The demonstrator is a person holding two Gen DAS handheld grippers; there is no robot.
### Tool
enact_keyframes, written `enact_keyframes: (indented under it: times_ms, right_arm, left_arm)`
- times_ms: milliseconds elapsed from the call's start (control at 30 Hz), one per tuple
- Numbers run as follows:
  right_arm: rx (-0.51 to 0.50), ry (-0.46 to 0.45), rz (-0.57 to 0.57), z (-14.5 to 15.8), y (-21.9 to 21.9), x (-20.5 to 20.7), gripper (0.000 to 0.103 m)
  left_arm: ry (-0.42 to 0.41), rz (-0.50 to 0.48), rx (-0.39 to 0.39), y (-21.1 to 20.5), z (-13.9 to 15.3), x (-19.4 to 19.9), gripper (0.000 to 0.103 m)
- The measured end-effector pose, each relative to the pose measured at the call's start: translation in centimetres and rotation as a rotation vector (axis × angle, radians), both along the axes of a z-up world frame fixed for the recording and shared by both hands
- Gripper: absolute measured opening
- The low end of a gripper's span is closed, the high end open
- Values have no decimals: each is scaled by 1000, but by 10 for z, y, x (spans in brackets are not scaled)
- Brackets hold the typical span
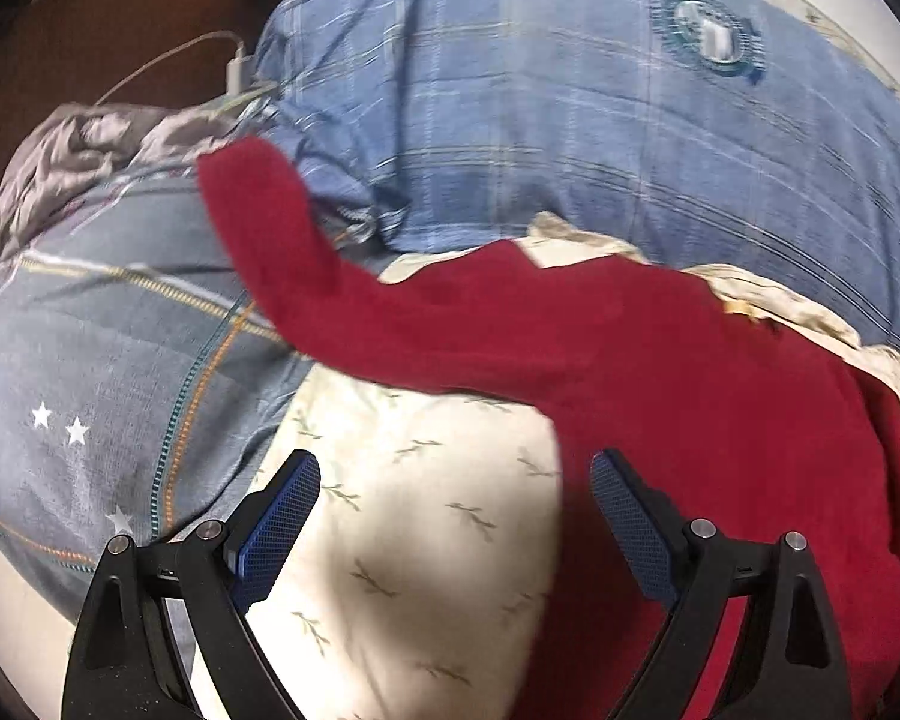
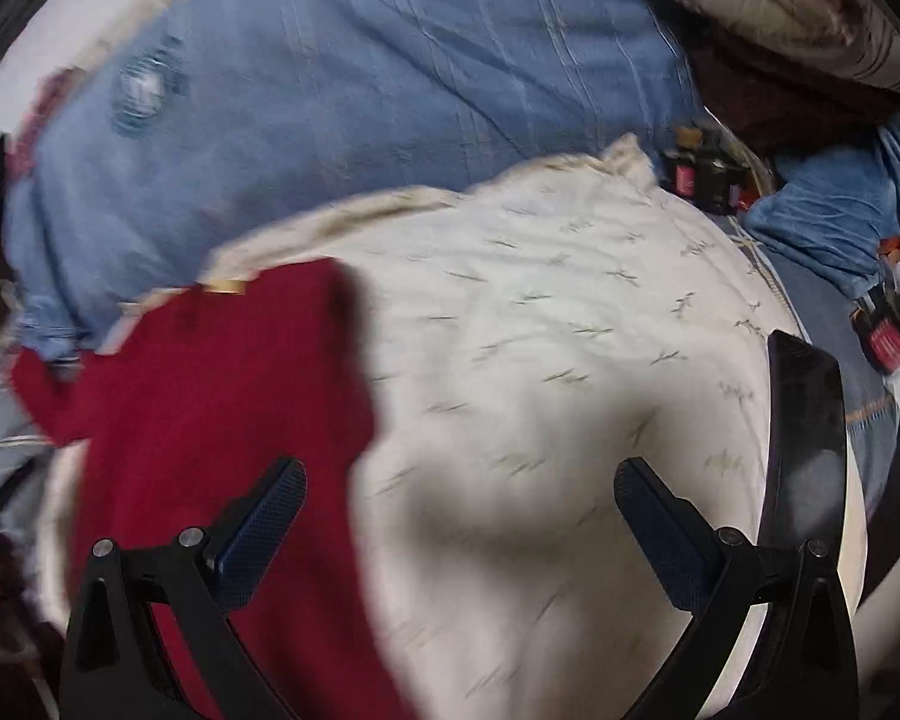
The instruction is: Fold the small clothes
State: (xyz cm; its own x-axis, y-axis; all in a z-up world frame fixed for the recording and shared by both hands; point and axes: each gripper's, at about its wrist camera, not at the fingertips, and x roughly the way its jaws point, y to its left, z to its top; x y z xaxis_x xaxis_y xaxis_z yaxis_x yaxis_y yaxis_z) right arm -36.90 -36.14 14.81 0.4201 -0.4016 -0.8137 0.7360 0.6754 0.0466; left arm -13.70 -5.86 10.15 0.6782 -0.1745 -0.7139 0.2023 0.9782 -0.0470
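Lying across a cream pillow [image 1: 402,540], the red garment [image 1: 660,372] spreads flat, one sleeve [image 1: 258,204] reaching up and left onto the blue plaid bedding [image 1: 540,90]. In the left wrist view the left gripper [image 1: 456,474] has its fingers wide apart and holds nothing; the left blue pad [image 1: 279,516] sits over bare pillow, while the right pad [image 1: 627,516] sits right at the garment's edge, though whether it touches the cloth cannot be told. A darker quilt [image 1: 90,360] with white stars fills the lower left, grey crumpled fabric [image 1: 72,150] lies beyond it, and a white charger [image 1: 237,69] with its cable rests near the bedding's far left edge. In the right wrist view the right gripper [image 2: 459,480] also has its fingers spread wide and empty; its left pad [image 2: 264,528] overlaps the garment [image 2: 210,396], which covers the pillow's [image 2: 540,330] left part, and its right pad [image 2: 660,528] is over bare pillow. A black phone [image 2: 807,438] lies on the pillow's right edge. The bedding [image 2: 360,90] rises behind, with a striped cushion [image 2: 780,0] at top right. This view is blurred, so small red-and-black items at the far right cannot be identified.
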Motion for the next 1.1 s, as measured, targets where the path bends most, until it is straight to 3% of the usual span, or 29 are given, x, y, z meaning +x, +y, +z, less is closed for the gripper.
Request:
enact_keyframes:
  times_ms: [167,300,567,867,1100]
  right_arm:
    - [51,-41,172,39,57,32,103]
    - [97,-60,266,37,75,74,103]
    - [41,-147,265,9,92,147,103]
    - [-119,-71,197,-33,91,191,103]
    - [-132,-52,202,-60,82,204,103]
  left_arm:
    - [7,-34,-13,-5,15,-11,92]
    - [2,-57,-1,-10,26,-22,92]
    - [-36,-57,40,-25,36,-22,92]
    - [-6,-76,31,-43,17,-8,92]
    - [30,-89,33,-56,0,10,92]
